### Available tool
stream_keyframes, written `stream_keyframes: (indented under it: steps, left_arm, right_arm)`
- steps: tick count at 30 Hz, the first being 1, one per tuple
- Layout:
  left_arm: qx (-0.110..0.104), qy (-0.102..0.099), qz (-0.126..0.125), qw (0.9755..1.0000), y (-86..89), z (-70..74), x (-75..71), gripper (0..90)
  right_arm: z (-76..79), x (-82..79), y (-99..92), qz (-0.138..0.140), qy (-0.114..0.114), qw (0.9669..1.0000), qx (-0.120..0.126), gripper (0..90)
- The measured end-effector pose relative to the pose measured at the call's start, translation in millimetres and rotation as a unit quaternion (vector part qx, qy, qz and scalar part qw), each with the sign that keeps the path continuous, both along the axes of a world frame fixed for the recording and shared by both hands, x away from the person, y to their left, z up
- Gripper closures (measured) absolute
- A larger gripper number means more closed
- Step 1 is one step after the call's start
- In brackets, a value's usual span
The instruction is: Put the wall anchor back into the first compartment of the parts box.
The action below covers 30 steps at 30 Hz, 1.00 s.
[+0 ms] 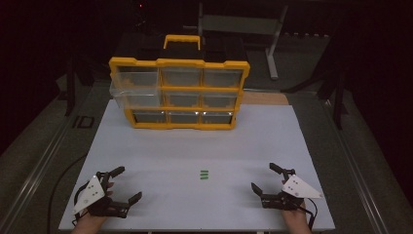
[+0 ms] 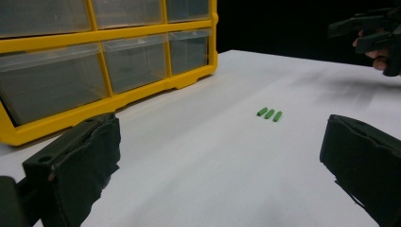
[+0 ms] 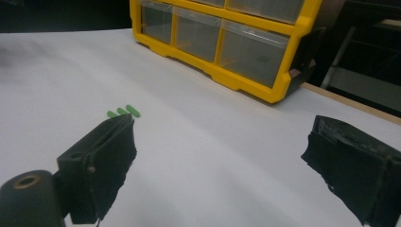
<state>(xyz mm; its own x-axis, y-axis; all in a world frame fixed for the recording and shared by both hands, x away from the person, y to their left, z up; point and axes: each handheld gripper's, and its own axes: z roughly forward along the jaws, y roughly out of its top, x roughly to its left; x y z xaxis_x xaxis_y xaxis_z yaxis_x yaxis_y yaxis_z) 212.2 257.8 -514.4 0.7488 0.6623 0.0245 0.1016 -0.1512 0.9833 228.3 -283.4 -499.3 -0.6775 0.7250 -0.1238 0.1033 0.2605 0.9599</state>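
Both grippers, left point(image 1: 117, 185) and right point(image 1: 269, 179), had jaws spread wide, gripping nothing. 3 green pegs point(image 1: 204, 174) lay mid-table between them (long axes crosswise), about equally near each gripper.

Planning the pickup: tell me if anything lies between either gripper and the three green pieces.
Nothing visible does. The three green pieces lie alone on the white table, with bare surface between them and the open left gripper and right gripper. The yellow drawer cabinet stands behind.
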Motion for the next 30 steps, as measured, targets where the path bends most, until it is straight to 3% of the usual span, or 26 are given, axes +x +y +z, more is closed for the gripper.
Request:
stream_keyframes:
  steps: [4, 11, 13, 17, 22, 25, 30]
  left_arm:
    - [0.006, -0.003, -0.001, 1.0000, -1.6, -0.2, -0.4, 0.0]
    - [-0.008, -0.001, -0.002, 1.0000, -4.6, 1.4, 0.0, 0.0]
    - [-0.003, 0.000, -0.004, 1.0000, -6.4, 1.4, 0.3, 0.0]
    - [0.007, 0.003, -0.010, 0.9999, -10.8, 3.0, 0.9, 0.0]
    - [0.010, 0.012, -0.029, 0.9995, -15.7, 8.5, -0.1, 0.0]
    - [0.001, 0.022, -0.042, 0.9989, -18.7, 15.8, 0.8, 0.0]
    - [-0.015, 0.007, -0.072, 0.9973, -28.6, 34.6, -0.3, 0.0]
  right_arm:
    - [-0.2, -0.6, -1.2, -0.004, -0.001, 1.0000, -0.003, 8.5]
    - [0.5, -1.7, 0.6, 0.005, -0.002, 0.9999, -0.012, 8.5]
    - [1.0, -1.1, 0.9, 0.012, 0.005, 0.9999, 0.001, 8.4]
    - [1.1, -0.9, 1.5, 0.013, 0.006, 0.9999, 0.002, 8.4]
    - [3.6, -2.1, 2.5, 0.018, 0.004, 0.9998, 0.002, 8.5]
    - [5.2, -2.7, 2.8, 0.021, 0.002, 0.9998, 0.006, 8.5]
    - [6.9, -4.2, 0.9, 0.021, 0.002, 0.9997, 0.013, 8.4]
